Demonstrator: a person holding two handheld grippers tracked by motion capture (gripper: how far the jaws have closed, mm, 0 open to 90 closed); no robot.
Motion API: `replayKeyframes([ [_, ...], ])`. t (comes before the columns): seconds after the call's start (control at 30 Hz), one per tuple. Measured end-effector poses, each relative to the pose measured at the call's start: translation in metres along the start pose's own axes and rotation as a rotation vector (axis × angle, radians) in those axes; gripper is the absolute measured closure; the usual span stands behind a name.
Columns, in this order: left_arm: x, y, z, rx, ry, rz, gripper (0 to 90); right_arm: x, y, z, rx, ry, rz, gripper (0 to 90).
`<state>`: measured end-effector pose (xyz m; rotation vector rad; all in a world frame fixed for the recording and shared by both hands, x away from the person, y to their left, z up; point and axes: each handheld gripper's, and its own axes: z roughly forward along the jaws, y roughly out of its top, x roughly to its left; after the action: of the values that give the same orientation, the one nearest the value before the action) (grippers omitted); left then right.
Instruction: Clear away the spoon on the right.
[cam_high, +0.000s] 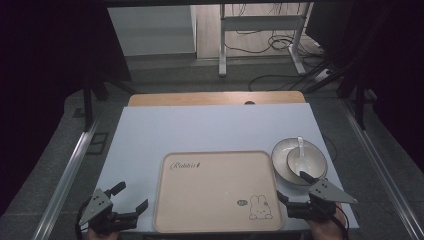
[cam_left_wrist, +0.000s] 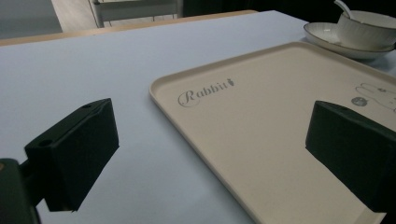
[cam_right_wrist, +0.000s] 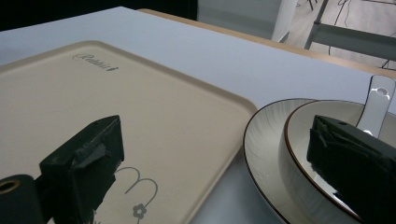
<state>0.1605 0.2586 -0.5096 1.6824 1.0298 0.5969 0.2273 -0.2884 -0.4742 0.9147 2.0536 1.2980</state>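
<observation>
Beige plastic tray (cam_high: 217, 192) lies flat at the near middle of the white table (cam_high: 210, 127), with "Rabbit" lettering at its far left corner and a rabbit drawing at its near right; nothing rests on it.

Left side: the left gripper (cam_high: 131, 197) hovers just off the tray's left edge, jaws wide apart and holding nothing. In the left gripper view one jaw stands over bare table and the other over the tray (cam_left_wrist: 280, 135).

Right side: the right gripper (cam_high: 294, 186) sits at the tray's near right corner, jaws likewise wide and empty. In the right gripper view one jaw is over the rabbit drawing, the other over the bowl (cam_right_wrist: 327, 154).

Far right: a white plate (cam_high: 280, 160) stands just beside the tray's right edge, carrying the bowl (cam_high: 307, 161), with a white spoon (cam_high: 300, 145) leaning in it.

Risks, as judged: the stack is glazed and looks slippery, and a pinch on the bowl's thin rim could slide off. Lifting the bowl alone may tip the spoon out. The right jaw is close enough to the crockery to knock it, which could push the plate against the tray rim or towards the table's right edge.
</observation>
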Motion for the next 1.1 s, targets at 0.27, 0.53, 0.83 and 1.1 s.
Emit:
replayKeyframes([
  [0.27, 0.0, 0.0, 0.001, -0.001, -0.006, 0.009, 2.6, -0.004, 0.002, 0.0, 0.014, 0.0, 0.0, 2.6],
  [0.53, -0.002, 0.0, 0.001, -0.011, -0.007, 0.026, 2.7, -0.009, 0.005, 0.001, 0.006, -0.012, 0.021, 1.3],
  [0.83, -0.003, 0.0, 0.002, -0.009, -0.009, 0.029, 2.6, -0.014, 0.01, -0.001, 0.007, -0.022, 0.032, 1.9],
  [1.1, -0.004, 0.001, 0.002, -0.011, -0.008, 0.035, 2.7, -0.019, 0.011, 0.003, 0.024, -0.025, 0.04, 1.8],
])
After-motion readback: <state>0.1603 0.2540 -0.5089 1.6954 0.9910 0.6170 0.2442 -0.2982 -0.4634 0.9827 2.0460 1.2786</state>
